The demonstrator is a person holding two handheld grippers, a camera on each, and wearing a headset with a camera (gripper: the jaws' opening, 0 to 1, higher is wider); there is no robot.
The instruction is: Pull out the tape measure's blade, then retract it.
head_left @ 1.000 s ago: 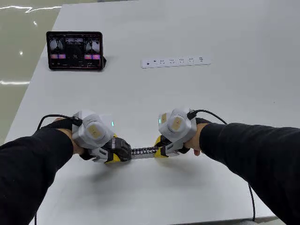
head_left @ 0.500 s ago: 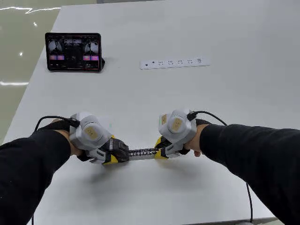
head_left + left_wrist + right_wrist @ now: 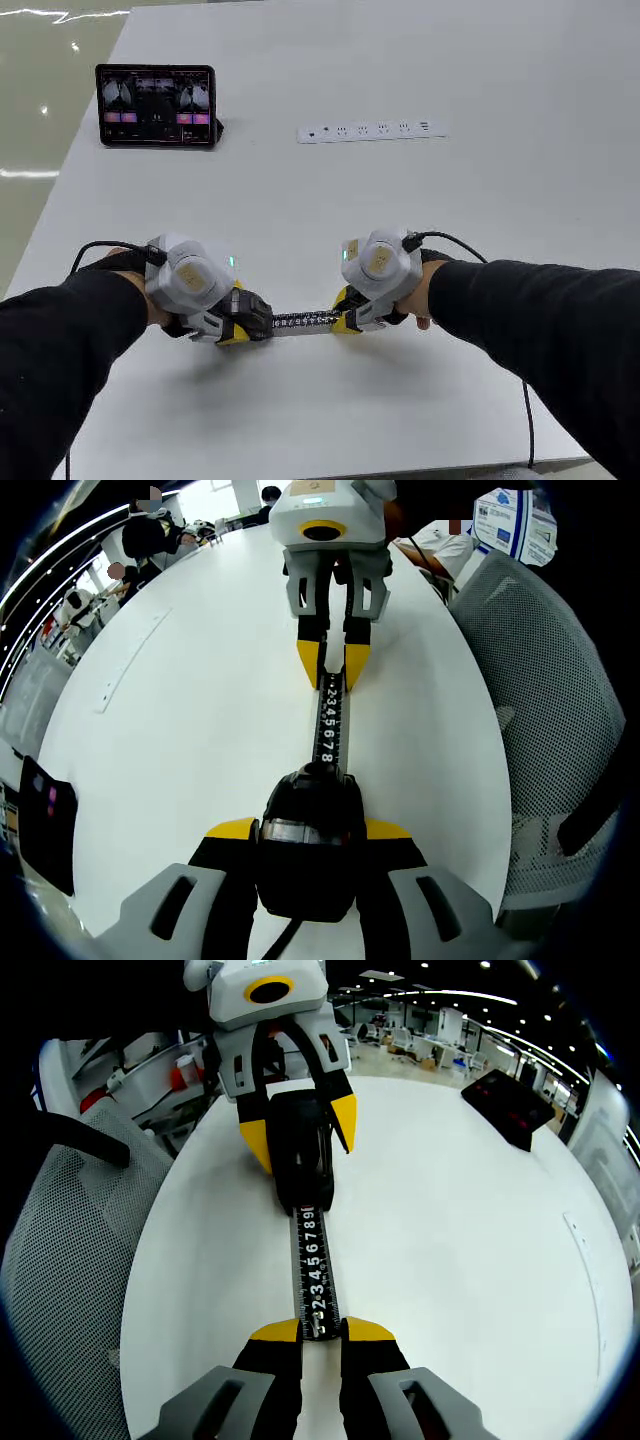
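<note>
The black tape measure case (image 3: 250,314) (image 3: 311,835) (image 3: 300,1150) lies low over the white table, with my left gripper (image 3: 238,322) (image 3: 312,832) shut on its sides. A short length of black blade with white numbers (image 3: 303,320) (image 3: 328,725) (image 3: 311,1268) runs from the case to the right. My right gripper (image 3: 345,318) (image 3: 321,1332) is shut on the blade's end, its yellow tips pinching the hook. In the left gripper view the right gripper (image 3: 333,670) faces me across the blade; in the right gripper view the left gripper (image 3: 300,1135) holds the case.
A tablet (image 3: 157,92) with a lit screen stands at the table's far left. A white power strip (image 3: 371,131) lies beyond the grippers. Cables trail from both grippers along the table (image 3: 400,400). A mesh chair (image 3: 540,680) stands beside the table, and people sit in the background.
The left gripper and case have shifted slightly left and the right gripper slightly right, so a little more blade shows between them. The head camera also drifted a bit.
</note>
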